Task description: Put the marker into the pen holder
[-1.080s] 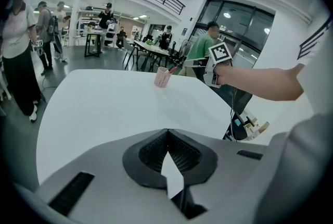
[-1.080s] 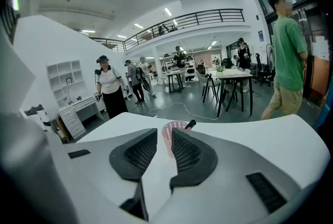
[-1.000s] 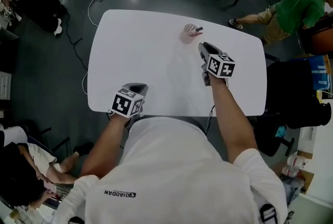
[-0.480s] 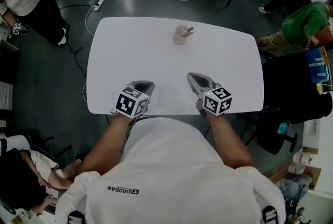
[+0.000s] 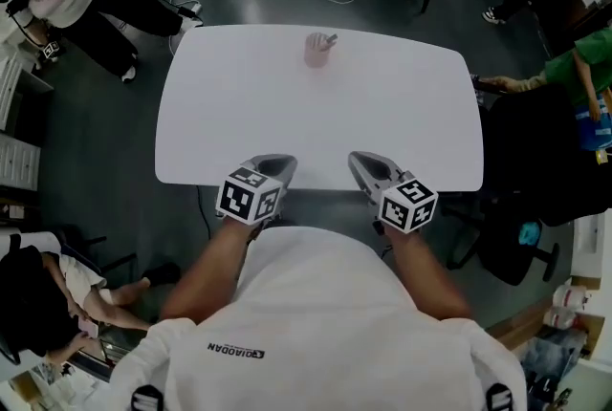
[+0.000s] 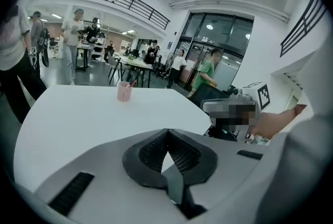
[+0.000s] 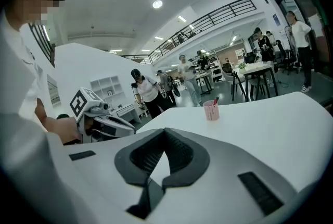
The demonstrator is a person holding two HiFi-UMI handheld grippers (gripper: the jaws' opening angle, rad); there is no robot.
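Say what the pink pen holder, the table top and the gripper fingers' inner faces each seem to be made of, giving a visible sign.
Pen holder: probably plastic, from its even pale pink colour; too small to be sure. Table top: smooth white laminate or painted board, matt, seamless. Fingers: likely dark rubber facing, finely ribbed and dull.

- A dark brand word point(image 5: 237, 352), "QIAODAN", is showing upside down on the back of the person's white shirt point(image 5: 325, 304), on the near side of the white table point(image 5: 229, 103).
- Black-and-white square code markers, carrying no letters, are facing up on the left cube point(image 5: 251, 197) and the right cube point(image 5: 409, 205), both at the table's near edge.
- Any other print around the table is appearing too small to read.
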